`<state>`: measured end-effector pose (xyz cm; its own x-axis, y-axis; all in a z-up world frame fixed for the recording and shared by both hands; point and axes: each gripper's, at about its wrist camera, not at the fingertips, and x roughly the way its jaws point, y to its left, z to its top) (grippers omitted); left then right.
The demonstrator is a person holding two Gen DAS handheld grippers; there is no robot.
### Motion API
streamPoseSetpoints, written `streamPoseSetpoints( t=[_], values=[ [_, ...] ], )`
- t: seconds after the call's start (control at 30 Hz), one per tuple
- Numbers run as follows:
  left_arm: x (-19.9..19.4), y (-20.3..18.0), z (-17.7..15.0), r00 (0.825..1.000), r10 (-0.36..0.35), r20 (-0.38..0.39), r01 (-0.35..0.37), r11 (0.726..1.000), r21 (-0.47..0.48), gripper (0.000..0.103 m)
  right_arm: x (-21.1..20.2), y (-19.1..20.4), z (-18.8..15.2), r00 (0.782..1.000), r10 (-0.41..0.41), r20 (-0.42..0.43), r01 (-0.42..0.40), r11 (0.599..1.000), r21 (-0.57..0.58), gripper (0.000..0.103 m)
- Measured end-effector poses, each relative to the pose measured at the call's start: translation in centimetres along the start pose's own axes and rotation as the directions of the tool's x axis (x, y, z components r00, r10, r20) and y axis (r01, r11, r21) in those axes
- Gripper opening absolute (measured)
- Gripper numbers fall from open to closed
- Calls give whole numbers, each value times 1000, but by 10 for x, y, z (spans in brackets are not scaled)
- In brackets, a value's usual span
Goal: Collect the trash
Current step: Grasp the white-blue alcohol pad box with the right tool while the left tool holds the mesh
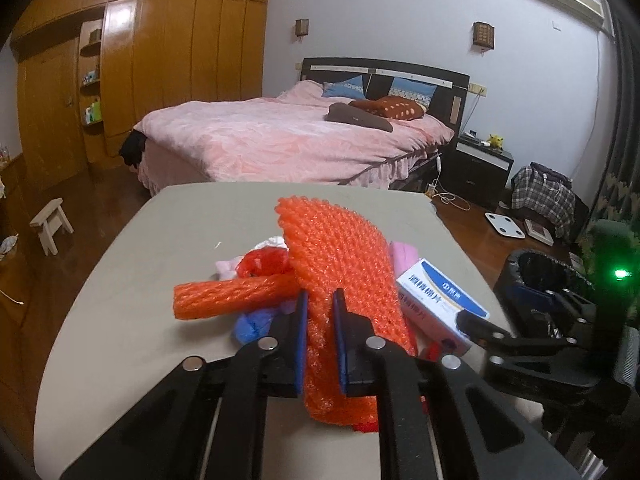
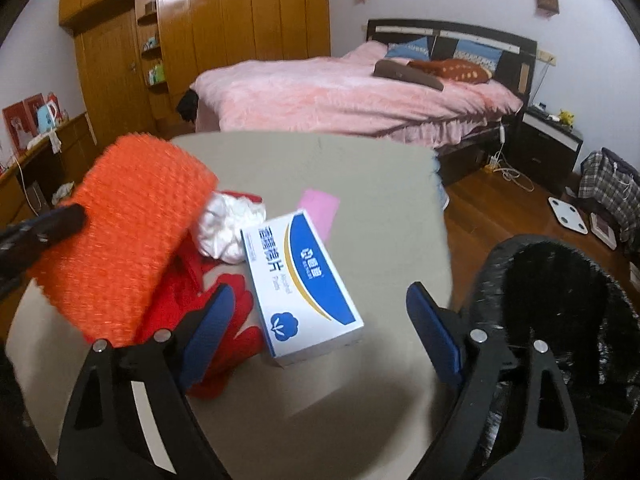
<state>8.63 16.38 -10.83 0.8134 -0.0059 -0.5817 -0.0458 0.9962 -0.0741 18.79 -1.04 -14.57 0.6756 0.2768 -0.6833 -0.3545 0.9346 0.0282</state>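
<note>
Left tongs point(image 1: 320, 336) pinching orange foam net point(image 1: 340, 264), bottom middle. Right tongs point(image 2: 320, 332) wide open, straddling box point(image 2: 304, 284), long side pointing away. Bin point(image 2: 560, 300) lower right.

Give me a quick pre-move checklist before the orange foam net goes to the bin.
1. Left claw shut on orange foam net: ok.
2. Net off the table: cannot tell.
3. Right claw open, holding nothing: ok.
4. Trash bin beside the table, mouth open: ok.
5. White and blue box between the right claw's fingers, ready to grasp: ok.
6. Path to the bin passes the right claw: not ok.
</note>
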Motion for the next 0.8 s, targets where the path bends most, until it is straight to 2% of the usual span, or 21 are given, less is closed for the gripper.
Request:
streamPoseSetpoints(
  t=[0.27,0.3,0.37,0.43,0.57,0.8],
  values=[
    [8,4,-7,1000,18,-21,-18,1000,-5,12,34,-2,-1,996,17,-92,-17,1000,1,80],
    [8,3,-8,1000,19,-22,-20,1000,-4,12,35,-2,-2,995,20,-100,-21,1000,-2,78],
    [7,3,-8,1000,19,-23,-19,1000,-5,12,39,-1,-3,992,33,-118,-35,999,-10,65],
    [7,2,-7,1000,17,-21,-17,1000,-3,12,42,3,-4,988,55,-141,-58,998,-18,63],
    [1,-3,-3,1000,5,-7,-5,1000,-3,12,32,1,0,992,63,-111,-65,998,-9,62],
    [-16,-15,12,999,-37,40,37,999,-1,12,-19,-19,18,999,53,-1,-53,997,54,59]
  ],
)
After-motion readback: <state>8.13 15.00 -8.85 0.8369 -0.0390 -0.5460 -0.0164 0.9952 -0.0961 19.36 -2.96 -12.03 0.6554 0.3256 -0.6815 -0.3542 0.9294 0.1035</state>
